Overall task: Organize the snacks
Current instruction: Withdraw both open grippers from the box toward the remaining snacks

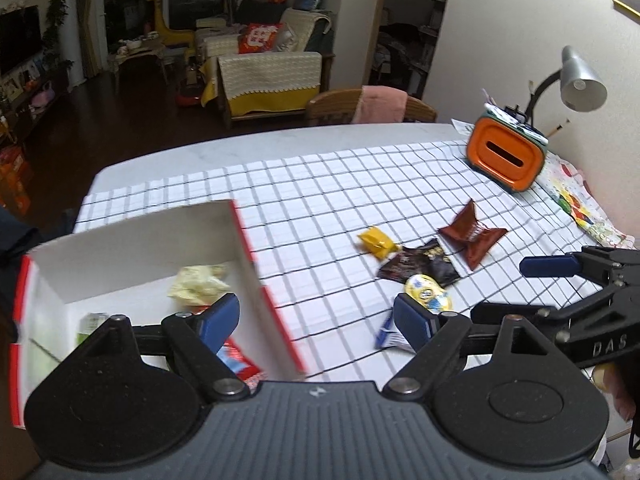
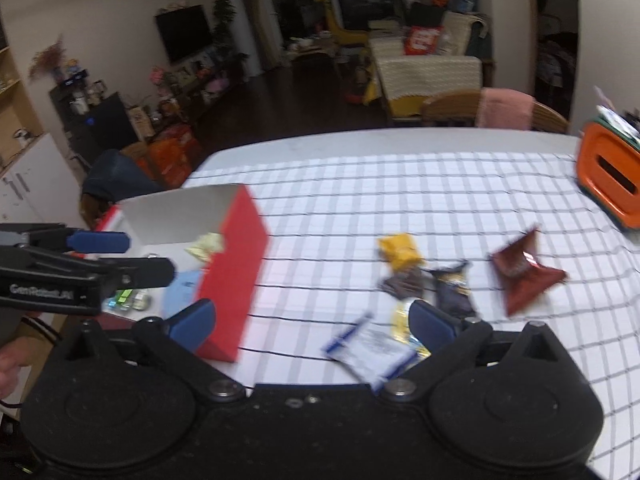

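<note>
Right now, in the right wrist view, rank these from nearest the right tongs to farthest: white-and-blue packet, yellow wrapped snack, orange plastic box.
1. White-and-blue packet, just ahead of the right tongs.
2. Yellow wrapped snack, mid-table.
3. Orange plastic box, far right edge.

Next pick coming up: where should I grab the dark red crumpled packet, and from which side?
Grip the dark red packet at its pinched middle, where the wrapper narrows between its flared ends. Come from above with the right gripper, jaws open across that waist; it lies flat on the checked cloth, apart from the black packet, so there's probably room.
</note>
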Demonstrator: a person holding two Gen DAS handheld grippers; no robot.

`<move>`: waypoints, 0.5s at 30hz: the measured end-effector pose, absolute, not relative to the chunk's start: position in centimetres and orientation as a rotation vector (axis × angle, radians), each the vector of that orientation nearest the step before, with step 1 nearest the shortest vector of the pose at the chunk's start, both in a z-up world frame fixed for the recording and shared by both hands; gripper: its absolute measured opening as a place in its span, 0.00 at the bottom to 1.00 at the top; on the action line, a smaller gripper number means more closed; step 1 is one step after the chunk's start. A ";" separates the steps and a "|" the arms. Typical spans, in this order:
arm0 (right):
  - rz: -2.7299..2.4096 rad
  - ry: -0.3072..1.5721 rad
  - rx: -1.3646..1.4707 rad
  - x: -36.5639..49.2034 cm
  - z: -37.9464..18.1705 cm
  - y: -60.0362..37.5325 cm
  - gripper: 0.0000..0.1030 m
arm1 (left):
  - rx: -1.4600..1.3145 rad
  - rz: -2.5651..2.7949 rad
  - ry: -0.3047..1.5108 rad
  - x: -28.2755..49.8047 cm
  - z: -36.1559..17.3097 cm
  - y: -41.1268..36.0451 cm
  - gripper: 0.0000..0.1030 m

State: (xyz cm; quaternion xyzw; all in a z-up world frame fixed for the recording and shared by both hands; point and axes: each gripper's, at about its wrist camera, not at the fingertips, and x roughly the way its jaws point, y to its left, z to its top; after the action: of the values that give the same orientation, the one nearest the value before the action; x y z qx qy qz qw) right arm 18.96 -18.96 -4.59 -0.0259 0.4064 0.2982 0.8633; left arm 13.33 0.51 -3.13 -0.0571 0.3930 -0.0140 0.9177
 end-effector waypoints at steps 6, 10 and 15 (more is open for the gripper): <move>0.552 0.861 -0.056 21.4 -5.6 -24.6 1.00 | -0.116 -0.061 0.868 15.2 -4.6 -3.2 0.82; 0.516 0.863 -0.069 23.4 -6.4 -27.5 1.00 | -0.151 -0.045 0.918 16.7 -6.1 -5.0 0.82; 0.486 0.876 -0.099 26.3 -8.0 -29.8 1.00 | -0.218 0.018 0.990 18.9 -8.1 -6.6 0.82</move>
State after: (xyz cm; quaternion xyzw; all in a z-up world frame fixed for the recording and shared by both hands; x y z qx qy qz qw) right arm 26.26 -29.80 -8.02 -0.0474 0.4195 0.2327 0.8761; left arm 18.87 -6.60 -8.10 -0.1046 0.4741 0.0087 0.8742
